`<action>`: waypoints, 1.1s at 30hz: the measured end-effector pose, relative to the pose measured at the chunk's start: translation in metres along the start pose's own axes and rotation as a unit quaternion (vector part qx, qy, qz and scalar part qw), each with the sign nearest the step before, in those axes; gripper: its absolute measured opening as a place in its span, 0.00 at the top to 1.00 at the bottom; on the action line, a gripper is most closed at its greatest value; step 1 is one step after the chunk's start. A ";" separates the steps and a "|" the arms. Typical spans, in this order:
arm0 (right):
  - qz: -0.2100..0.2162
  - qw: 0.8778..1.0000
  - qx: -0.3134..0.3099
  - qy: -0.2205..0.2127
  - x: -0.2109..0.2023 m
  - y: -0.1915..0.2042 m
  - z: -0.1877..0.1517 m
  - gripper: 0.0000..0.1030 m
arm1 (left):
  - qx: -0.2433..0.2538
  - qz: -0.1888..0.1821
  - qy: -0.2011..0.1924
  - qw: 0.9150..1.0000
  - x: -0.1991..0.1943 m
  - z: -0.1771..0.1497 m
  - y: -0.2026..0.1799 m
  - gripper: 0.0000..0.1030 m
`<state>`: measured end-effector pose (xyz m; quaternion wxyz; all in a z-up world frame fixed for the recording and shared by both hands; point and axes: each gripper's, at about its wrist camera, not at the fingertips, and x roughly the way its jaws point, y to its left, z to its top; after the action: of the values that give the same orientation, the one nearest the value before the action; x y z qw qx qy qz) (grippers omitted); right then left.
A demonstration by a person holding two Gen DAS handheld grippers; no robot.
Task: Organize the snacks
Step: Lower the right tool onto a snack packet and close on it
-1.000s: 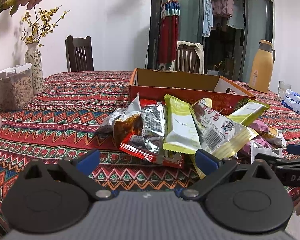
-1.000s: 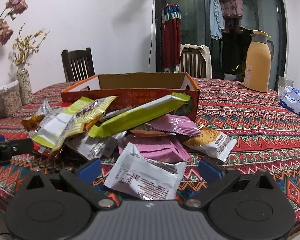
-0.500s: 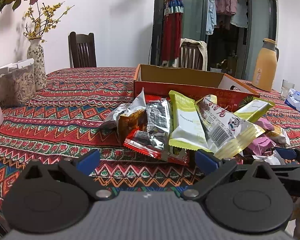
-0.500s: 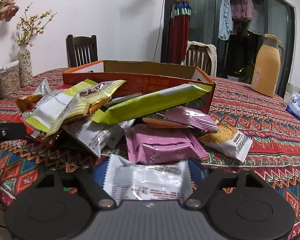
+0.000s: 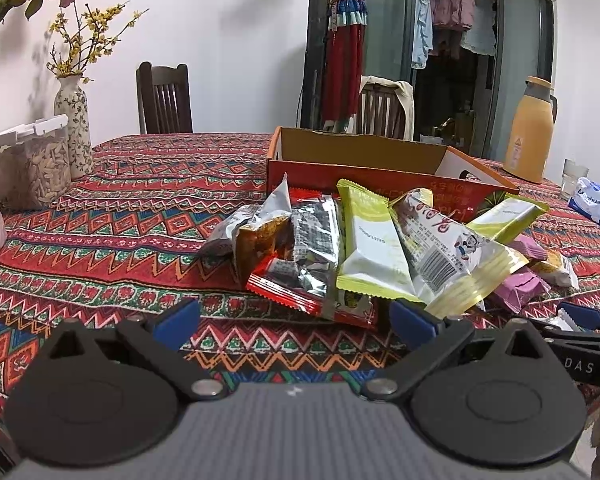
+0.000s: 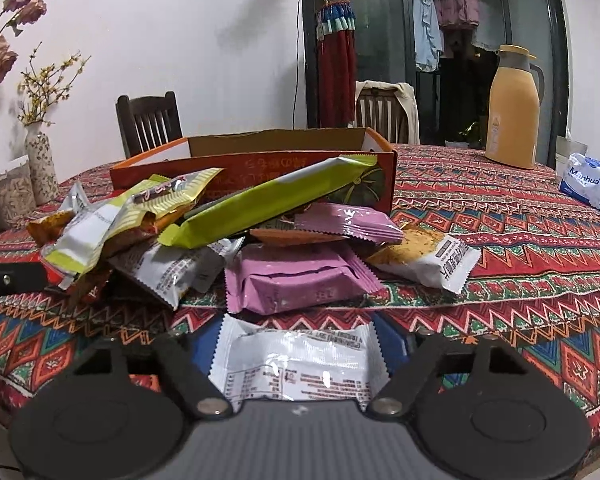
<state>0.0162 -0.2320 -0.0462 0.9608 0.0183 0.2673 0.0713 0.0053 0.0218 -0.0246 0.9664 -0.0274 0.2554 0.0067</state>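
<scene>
A heap of snack packets lies on the patterned tablecloth in front of an open orange cardboard box. My left gripper stands open just short of the heap, nothing between its blue pads. My right gripper has its jaws closing on a white snack packet, whose crimped edges meet both fingers. Just beyond it lie a pink packet and a long green bar that leans on the box. In the left wrist view the right gripper shows at the right edge.
A yellow thermos and a white-blue tissue pack stand at the far right. A vase with yellow flowers and a jar of seeds are at the left. Wooden chairs stand behind the table.
The right gripper's fingers have come in around the white packet, which now sits straight between them, nearer the camera. The left gripper has stayed open in place.
</scene>
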 end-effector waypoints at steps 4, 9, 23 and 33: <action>0.011 1.000 0.012 -0.008 -0.005 -0.006 0.000 0.51 | -0.001 0.003 -0.001 1.000 -0.001 0.001 0.001 0.00; 0.025 0.999 0.014 -0.028 -0.013 -0.009 0.005 0.74 | 0.002 0.008 -0.007 1.000 -0.003 0.005 0.002 0.00; 0.027 0.999 -0.029 -0.036 -0.035 -0.017 0.006 0.15 | 0.001 0.017 -0.014 1.000 0.001 0.016 0.006 0.00; 0.064 0.996 -0.062 -0.001 -0.023 -0.034 -0.015 0.11 | 0.003 0.018 -0.012 1.000 -0.005 0.010 0.000 0.00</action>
<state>-0.0068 -0.2693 -0.0501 0.9539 -0.0242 0.2594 0.1487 0.0061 0.0226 -0.0131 0.9692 -0.0202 0.2443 0.0234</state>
